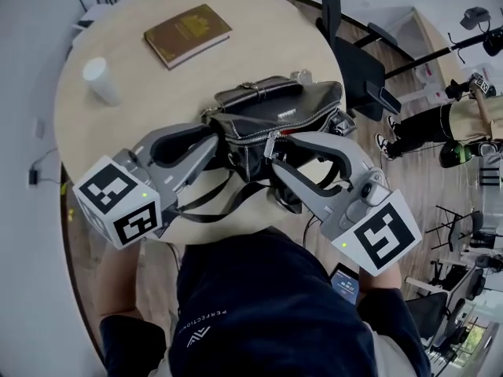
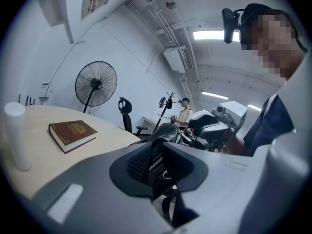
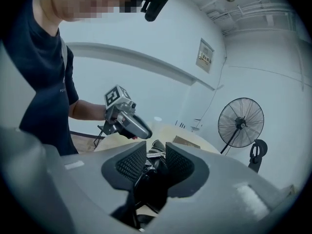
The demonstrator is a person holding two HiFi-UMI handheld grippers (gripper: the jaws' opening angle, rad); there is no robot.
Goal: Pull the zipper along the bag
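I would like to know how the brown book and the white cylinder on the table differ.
The book is brown, flat and rectangular; the white cylinder is round and plain. The book lies closed; the white cylinder stands upright. Both rest on the round table, apart from the bag.

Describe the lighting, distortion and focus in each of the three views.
Head view: even soft light, strong fisheye bending the table edge, black corners. Left gripper view: the ceiling light blows out white; the book stays sharp. Right gripper view: flat pale light; the fan is crisp, the bag between the jaws reads nearly black.
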